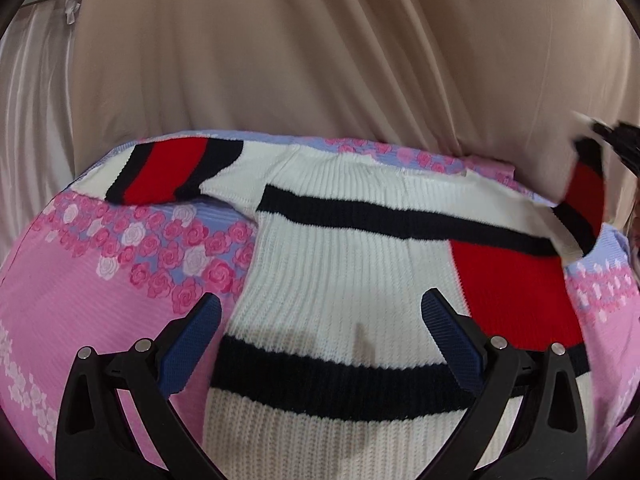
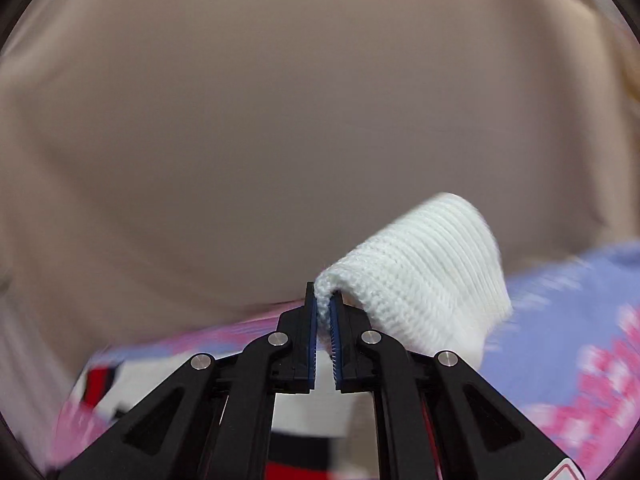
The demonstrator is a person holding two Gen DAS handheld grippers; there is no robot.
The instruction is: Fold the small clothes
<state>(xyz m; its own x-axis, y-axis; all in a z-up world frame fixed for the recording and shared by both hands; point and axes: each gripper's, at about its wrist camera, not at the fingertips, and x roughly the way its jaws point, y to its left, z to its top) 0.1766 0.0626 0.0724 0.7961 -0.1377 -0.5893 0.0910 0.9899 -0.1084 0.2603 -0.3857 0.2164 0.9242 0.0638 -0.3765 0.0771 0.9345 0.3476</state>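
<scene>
A white ribbed knit sweater with black stripes and red patches lies spread out, body running away from me. Its left sleeve lies flat at the far left. My left gripper hovers open over the lower body, with no cloth between its blue pads. At the far right edge of the left wrist view, the right sleeve is lifted off the surface toward a blurred black tool. In the right wrist view my right gripper is shut on the white ribbed cuff, which bulges out to the right of the fingers.
The sweater rests on a pink and lilac sheet printed with roses, also seen in the right wrist view. A beige curtain hangs close behind the far edge. A paler curtain is at the left.
</scene>
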